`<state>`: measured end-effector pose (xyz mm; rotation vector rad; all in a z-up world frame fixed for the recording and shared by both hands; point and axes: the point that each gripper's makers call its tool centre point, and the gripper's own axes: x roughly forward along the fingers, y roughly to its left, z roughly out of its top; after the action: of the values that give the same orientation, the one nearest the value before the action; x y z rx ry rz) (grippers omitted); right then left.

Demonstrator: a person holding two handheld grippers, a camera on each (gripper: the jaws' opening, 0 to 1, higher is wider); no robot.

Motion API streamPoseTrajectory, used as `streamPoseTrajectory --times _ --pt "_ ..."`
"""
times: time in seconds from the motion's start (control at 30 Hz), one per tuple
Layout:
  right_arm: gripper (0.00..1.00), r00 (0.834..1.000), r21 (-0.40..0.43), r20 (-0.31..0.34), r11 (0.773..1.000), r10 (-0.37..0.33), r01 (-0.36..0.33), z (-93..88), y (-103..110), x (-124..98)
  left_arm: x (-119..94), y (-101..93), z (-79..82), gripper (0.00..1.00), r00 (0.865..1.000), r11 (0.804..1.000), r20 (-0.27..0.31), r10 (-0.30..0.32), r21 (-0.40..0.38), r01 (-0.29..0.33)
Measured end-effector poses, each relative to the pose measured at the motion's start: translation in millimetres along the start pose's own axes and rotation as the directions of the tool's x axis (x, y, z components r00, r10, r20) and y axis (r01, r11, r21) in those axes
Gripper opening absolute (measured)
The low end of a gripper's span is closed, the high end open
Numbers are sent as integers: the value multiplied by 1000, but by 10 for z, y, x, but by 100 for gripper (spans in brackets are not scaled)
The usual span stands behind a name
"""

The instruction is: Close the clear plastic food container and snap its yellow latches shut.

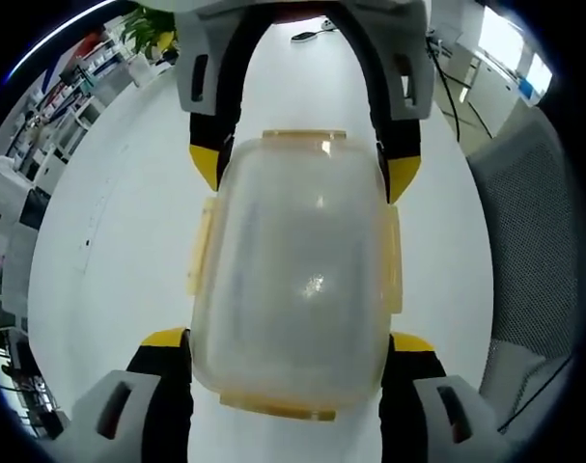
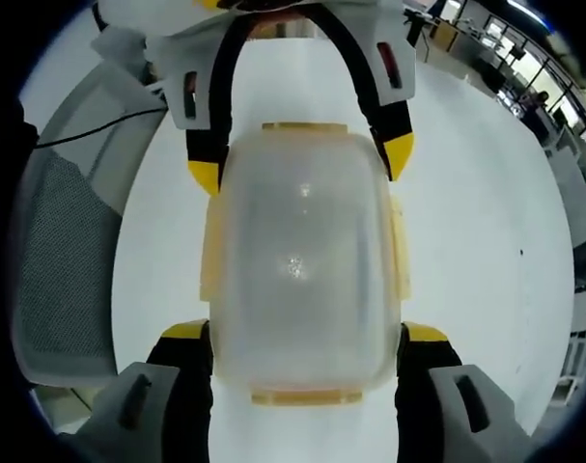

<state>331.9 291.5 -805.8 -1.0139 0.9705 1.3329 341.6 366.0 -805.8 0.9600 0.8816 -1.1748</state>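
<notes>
A clear plastic container [image 1: 297, 270] with its lid on lies on the white table [image 1: 109, 241], seen from above. Yellow latches run along its sides [image 1: 200, 246], and the far one [image 1: 304, 134] and the near one [image 1: 283, 405] sit at its ends. My left gripper [image 1: 288, 340] is open, its yellow-tipped jaws straddling the near end close against the corners. The right gripper [image 1: 305, 172] reaches in from the top and straddles the far end the same way. In the right gripper view the container [image 2: 302, 260] sits between my right gripper [image 2: 305, 333] and the left gripper [image 2: 302, 164].
A grey mesh chair [image 1: 534, 241] stands beside the table, also seen as a chair [image 2: 61, 260] on the other side. Office shelves [image 1: 51, 106] and a plant [image 1: 148, 29] are far off. A small black object [image 1: 307, 34] lies further along the table.
</notes>
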Motion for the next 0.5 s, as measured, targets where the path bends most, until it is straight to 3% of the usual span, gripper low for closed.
streamPoseTrajectory --times 0.5 --pt "76 1000 21 14 1000 -9 9 52 -188 15 32 206 -43 77 1000 1000 -8 -3 13 3"
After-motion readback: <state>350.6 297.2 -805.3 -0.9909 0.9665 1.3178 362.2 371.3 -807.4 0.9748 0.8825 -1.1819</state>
